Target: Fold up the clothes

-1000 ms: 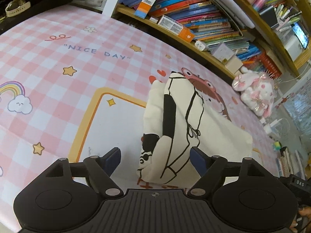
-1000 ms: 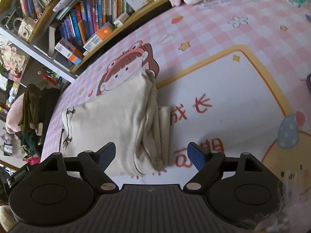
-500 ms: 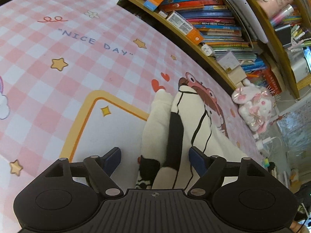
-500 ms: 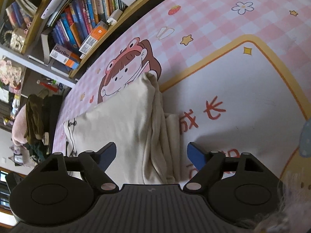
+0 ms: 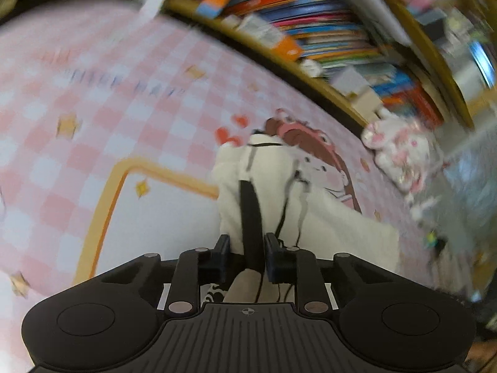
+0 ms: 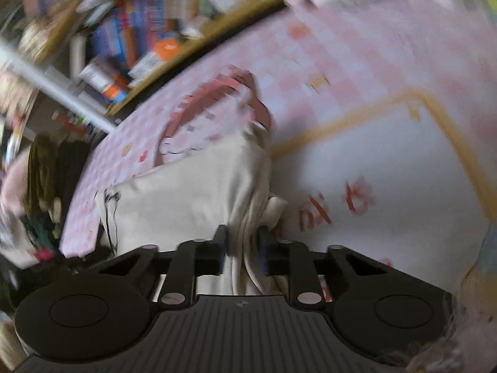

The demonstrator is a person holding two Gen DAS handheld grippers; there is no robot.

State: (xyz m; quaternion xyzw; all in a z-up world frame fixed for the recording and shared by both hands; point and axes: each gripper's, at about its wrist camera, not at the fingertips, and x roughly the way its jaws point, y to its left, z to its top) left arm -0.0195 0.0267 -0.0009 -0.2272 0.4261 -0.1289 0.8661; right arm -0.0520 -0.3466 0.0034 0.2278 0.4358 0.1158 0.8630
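Observation:
A cream garment with black printed lines (image 5: 267, 186) lies partly folded on the pink checked mat (image 5: 93, 118). My left gripper (image 5: 247, 250) is shut on its near edge, with a black stripe of the print between the fingers. In the right wrist view the same cream garment (image 6: 186, 199) stretches away to the left, and my right gripper (image 6: 242, 242) is shut on its bunched near edge. Both views are blurred by motion.
A low wooden bookshelf full of books (image 5: 310, 31) runs along the far side of the mat. A pink and white plush toy (image 5: 403, 149) sits at its right end. A pile of dark clothes (image 6: 46, 180) lies off the mat's left edge.
Both grippers were open over the garment's edges. They have moved down onto it and closed on the cloth, and both views have become blurred.

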